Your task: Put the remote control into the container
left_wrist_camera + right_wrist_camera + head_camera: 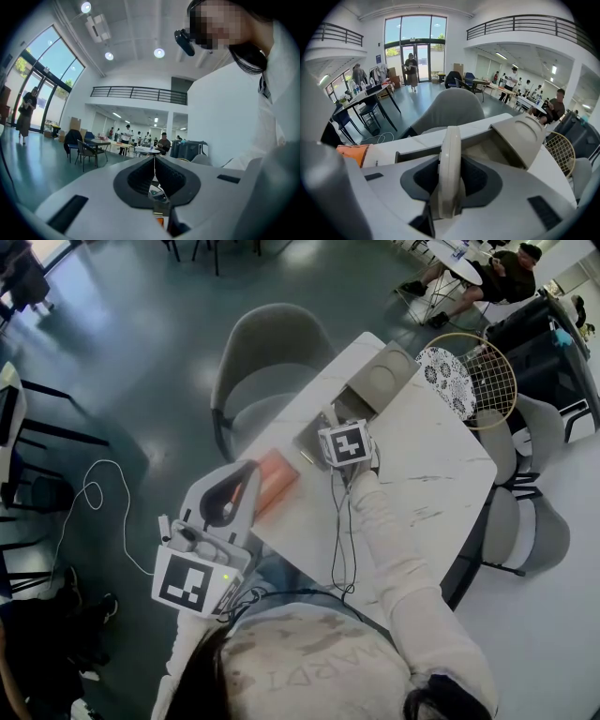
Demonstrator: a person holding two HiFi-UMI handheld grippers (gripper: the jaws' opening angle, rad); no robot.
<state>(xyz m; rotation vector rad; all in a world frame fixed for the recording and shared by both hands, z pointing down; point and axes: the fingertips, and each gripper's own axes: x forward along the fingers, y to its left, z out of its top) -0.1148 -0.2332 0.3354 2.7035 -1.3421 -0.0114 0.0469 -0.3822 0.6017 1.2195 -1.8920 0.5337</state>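
The container [384, 376] is set on the table [431, 474]. A plate [446, 379] is placed to its right, with a racket [489, 381] beyond that. A chair [267, 357] is found to its left and a cloth [277, 480] before it. The remote control [450, 159] is held at its near side.
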